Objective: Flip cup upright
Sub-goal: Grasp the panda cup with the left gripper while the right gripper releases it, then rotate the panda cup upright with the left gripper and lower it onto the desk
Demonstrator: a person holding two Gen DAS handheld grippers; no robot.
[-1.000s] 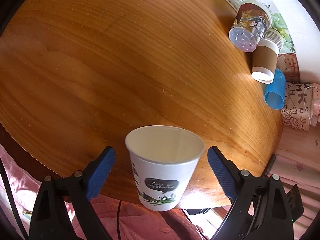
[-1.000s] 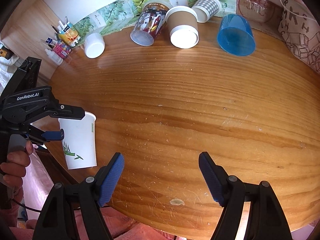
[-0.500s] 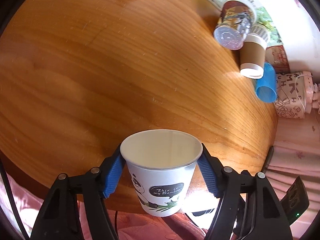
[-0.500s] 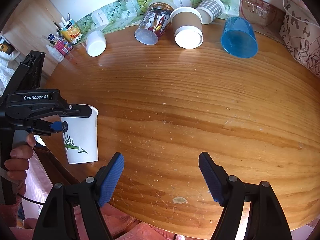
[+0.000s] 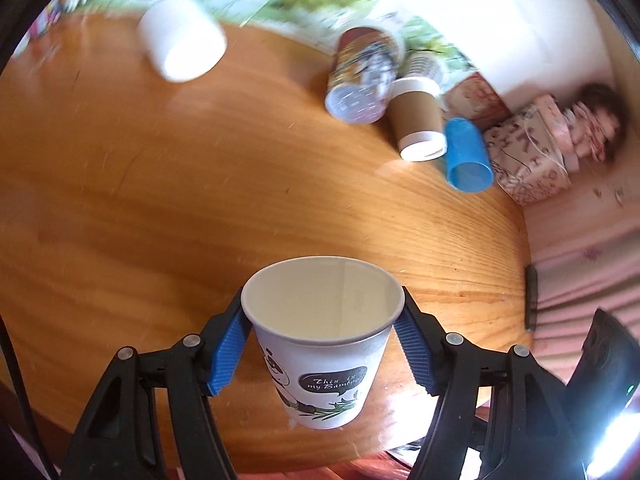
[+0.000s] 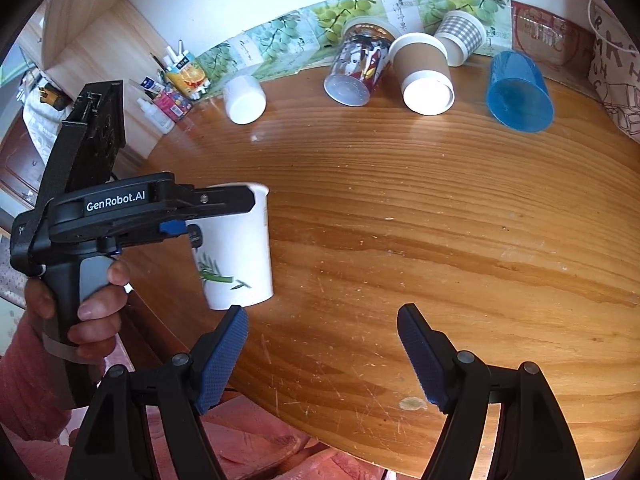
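Cup held upright, waiting to be set down

The left gripper (image 5: pixel 322 344) clamps the white paper cup (image 5: pixel 324 344) mouth-up near the table's (image 6: pixel 440 240) front edge; the right gripper (image 6: pixel 322 354) gapes empty. Next, I'd guess: lower and release. Five more cups lie tipped by the wall.

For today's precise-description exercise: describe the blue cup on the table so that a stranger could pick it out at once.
Start at the round wooden table and look to its far edge, where a row of cups lies along the grape-patterned wall strip. The blue cup is at the right end of that row, lying beside the brown paper cup. It alone is translucent blue plastic; its neighbours are paper or printed.
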